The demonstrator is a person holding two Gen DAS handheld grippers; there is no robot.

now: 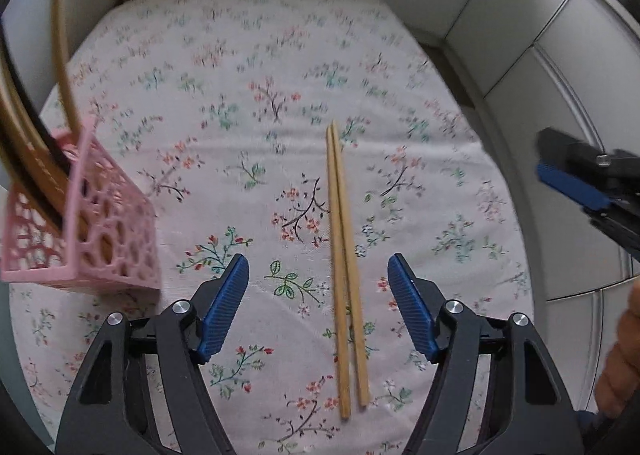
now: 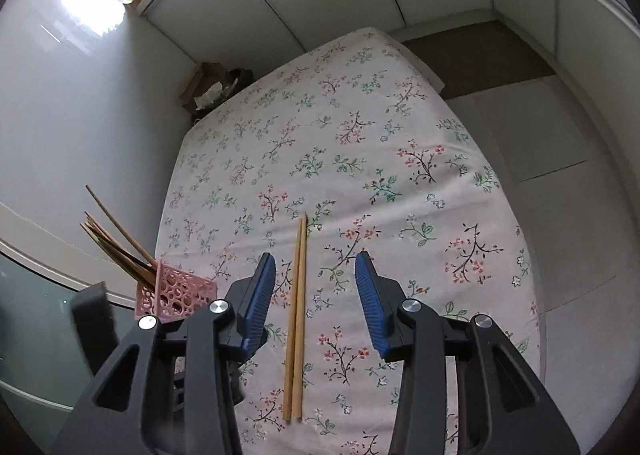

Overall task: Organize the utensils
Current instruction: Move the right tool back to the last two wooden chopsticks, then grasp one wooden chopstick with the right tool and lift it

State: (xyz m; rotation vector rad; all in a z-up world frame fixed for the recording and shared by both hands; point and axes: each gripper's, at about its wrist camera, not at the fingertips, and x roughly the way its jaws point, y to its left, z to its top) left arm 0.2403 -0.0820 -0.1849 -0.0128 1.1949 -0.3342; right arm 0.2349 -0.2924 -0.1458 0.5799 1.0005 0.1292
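A pair of chopsticks (image 1: pixel 344 271) lies side by side mid-desk on the floral cloth (image 1: pixel 248 67). The pink basket (image 1: pixel 100 231) at the left edge holds more sticks. Left gripper (image 1: pixel 318 307) and right gripper (image 2: pixel 316 299) hover open, fingers empty.

Stuff you can't really make out here

In the left wrist view the pink basket (image 1: pixel 92 223) is smeared with blur and cut off by the left edge, and the chopsticks in it (image 1: pixel 60 55) run out past the top. The right tongs (image 1: pixel 576 179) poke in from the right edge, so only a bit of them shows and I can't tell how wide they are. In the right wrist view the left tongs' arm hides the basket's lower corner (image 2: pixel 176 293), and the brown box (image 2: pixel 208 89) behind the desk (image 2: pixel 400 127) is too small to read.
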